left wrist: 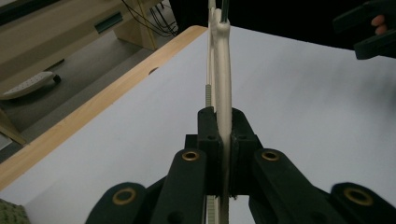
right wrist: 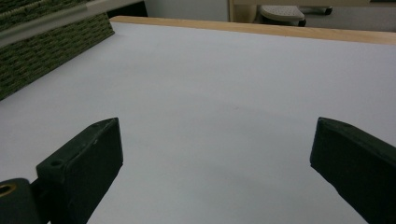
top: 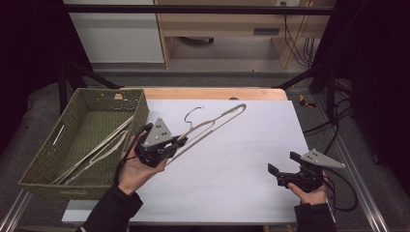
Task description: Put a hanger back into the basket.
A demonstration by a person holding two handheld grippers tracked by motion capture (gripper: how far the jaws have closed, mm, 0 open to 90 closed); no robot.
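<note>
My left gripper [top: 181, 140] is shut on a cream plastic hanger [top: 212, 124] and holds it above the white table sheet [top: 232, 164], just right of the basket. The hanger's wire hook [top: 192, 114] points toward the far edge. In the left gripper view the hanger [left wrist: 222, 60] runs straight away from the closed jaws of the left gripper [left wrist: 222, 119]. At the table's near right, my right gripper [top: 283, 162] is open and holds nothing. In its own view the right gripper [right wrist: 217, 158] has bare white sheet between its wide-set jaws.
A green woven basket [top: 140, 104] stands at the left with more cream hangers [top: 96, 150] lying inside; its wall [right wrist: 46, 51] also appears in the right gripper view. A wooden table edge [top: 212, 93] runs along the back. Cables [top: 338, 121] hang at the right.
</note>
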